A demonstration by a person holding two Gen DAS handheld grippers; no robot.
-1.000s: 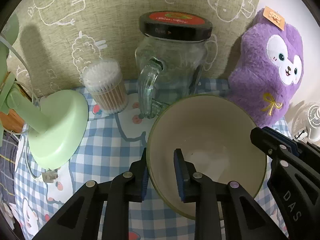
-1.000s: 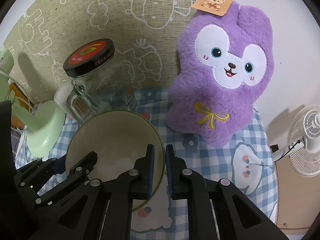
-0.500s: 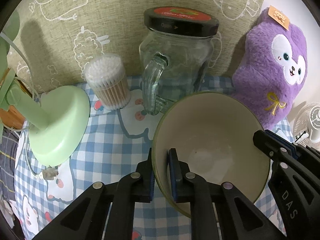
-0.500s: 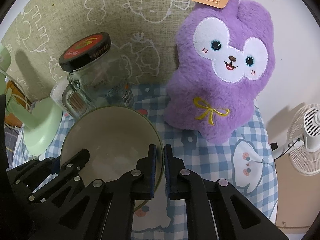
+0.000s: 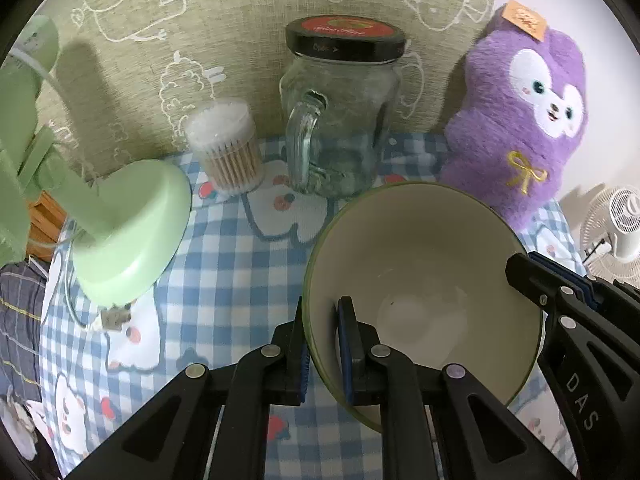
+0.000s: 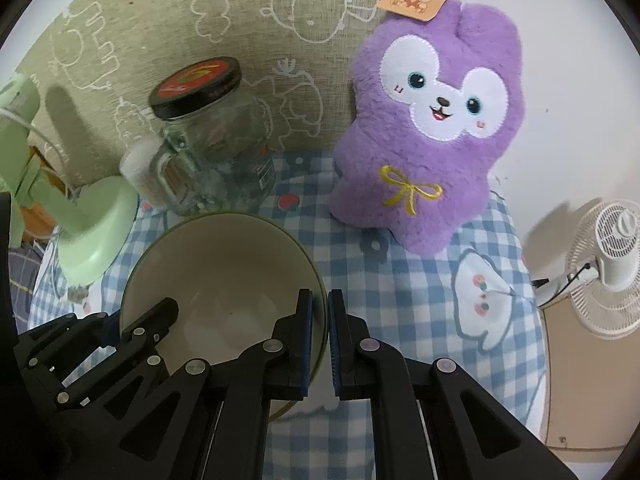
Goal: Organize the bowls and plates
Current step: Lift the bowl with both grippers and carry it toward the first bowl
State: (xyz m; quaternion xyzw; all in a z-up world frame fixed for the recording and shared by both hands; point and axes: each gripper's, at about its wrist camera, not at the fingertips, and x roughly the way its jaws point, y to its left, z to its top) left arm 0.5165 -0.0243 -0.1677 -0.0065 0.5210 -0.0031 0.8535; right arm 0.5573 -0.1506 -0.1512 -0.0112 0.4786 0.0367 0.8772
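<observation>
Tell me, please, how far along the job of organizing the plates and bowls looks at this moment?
Nothing looks finished yet: no stacked plates or bowls are in view. In hand: the left tongs are shut on the near-left rim of the green-rimmed bowl, and the right tongs pinch its opposite rim, so both hold the one bowl above the checked cloth. Left: setting this bowl in its place; that place is not visible.

you're working in soft, even indoor light, a little dim and warm. the green lamp (image 5: pixel 120 232) throws a soft shadow rightward on the far cloth backdrop (image 5: pixel 240 40). both fisheye views bow hard toward black corners. focus is sharp centrally, softer at the rim; no glare.
</observation>
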